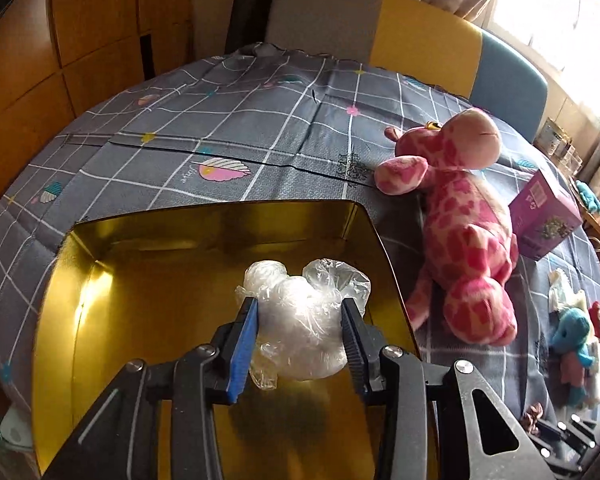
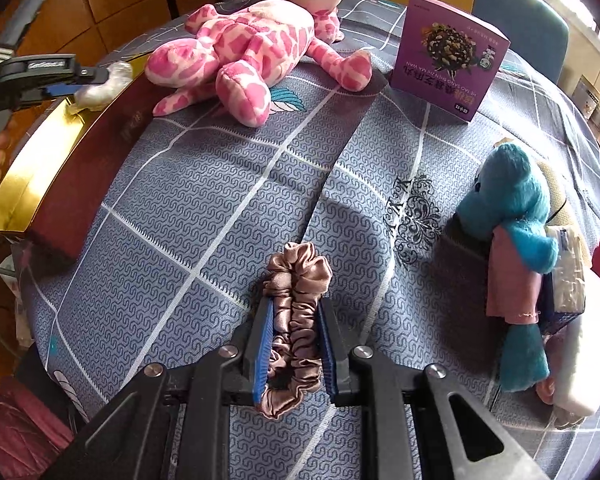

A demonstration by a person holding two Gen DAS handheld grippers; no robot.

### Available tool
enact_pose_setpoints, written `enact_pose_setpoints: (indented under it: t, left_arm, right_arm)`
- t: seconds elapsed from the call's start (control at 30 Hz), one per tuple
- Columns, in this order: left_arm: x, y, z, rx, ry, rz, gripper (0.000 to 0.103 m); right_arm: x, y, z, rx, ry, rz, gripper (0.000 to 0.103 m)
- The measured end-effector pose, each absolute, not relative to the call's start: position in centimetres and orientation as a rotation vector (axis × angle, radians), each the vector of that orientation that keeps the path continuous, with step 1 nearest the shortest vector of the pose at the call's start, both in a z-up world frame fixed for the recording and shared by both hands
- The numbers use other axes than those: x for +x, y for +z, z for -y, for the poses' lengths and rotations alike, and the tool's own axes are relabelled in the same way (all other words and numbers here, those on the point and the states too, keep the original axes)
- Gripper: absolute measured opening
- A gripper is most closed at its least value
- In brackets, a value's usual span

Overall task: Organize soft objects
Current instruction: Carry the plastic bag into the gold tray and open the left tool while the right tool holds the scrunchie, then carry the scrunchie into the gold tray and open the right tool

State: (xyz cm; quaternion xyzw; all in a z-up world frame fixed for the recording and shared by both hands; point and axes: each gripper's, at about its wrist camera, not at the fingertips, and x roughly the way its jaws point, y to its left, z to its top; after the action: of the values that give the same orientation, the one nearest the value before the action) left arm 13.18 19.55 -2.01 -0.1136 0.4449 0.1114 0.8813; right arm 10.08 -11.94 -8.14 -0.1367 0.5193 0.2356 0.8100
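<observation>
1. Left claw [image 1: 299, 322] is clamped on a crumpled clear plastic bag [image 1: 304, 312], pads pressing it from both sides, and holds it over the open gold-lined box [image 1: 112, 280].
2. Right claw [image 2: 294, 342] is closed on a brown satin scrunchie [image 2: 296, 312], which looks to be touching or just above the patterned cloth [image 2: 220, 184] on the table; whether it has been lifted I cannot tell.
3. Nothing else shows inside the box beneath the bag, so sorting seems barely begun: I judge the bag to be the first thing going in, not yet let go.
4. Beside the box's right wall lies the pink spotted giraffe toy [image 1: 460, 232], sprawled on the cloth and touching or nearly touching the box.
5. Farther right stands a purple carton [image 2: 448, 60], likely not a soft thing.
6. At the right edge, a blue plush toy [image 2: 516, 216] lies on a small heap of other bits, among them a white packet; these are hard to make out.
7. Left to do, as I read it: release the bag, bring over the scrunchie, then the giraffe and the blue toy.
</observation>
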Motion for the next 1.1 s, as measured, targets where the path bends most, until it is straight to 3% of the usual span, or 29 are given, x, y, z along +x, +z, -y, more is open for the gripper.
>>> enact_pose_setpoints:
  t: [0.03, 0.1, 0.33, 0.47, 0.67, 0.87, 1.1]
  left_arm:
    - [13.7, -2.3, -19.7, -0.246, 0.226, -0.933, 0.042]
    - [14.8, -2.9, -19.9, -0.269, 0.228, -0.946, 0.053]
    - [16.1, -4.4, -19.7, -0.273, 0.259, -0.969, 0.059]
    - [14.1, -3.8, -19.2, -0.246, 0.268, -0.942, 0.071]
    - [9.8, -1.9, -18.1, -0.204, 0.268, -0.867, 0.072]
    - [5.9, -0.1, -16.8, -0.174, 0.269, -0.801, 0.083]
    - [2.7, 1.4, -15.8, -0.156, 0.281, -0.760, 0.083]
  right_arm:
    - [10.1, -8.1, 11.9, -0.293, 0.503, -1.109, 0.021]
    - [10.1, -8.2, 11.8, -0.292, 0.499, -1.109, 0.021]
    - [10.1, -8.2, 11.5, -0.307, 0.482, -1.104, 0.021]
    - [10.0, -8.2, 11.4, -0.311, 0.477, -1.095, 0.021]
    - [9.6, -8.0, 11.6, -0.303, 0.464, -1.071, 0.021]
    - [9.1, -7.8, 11.7, -0.288, 0.444, -1.049, 0.021]
    - [8.8, -7.5, 11.8, -0.270, 0.424, -1.032, 0.021]
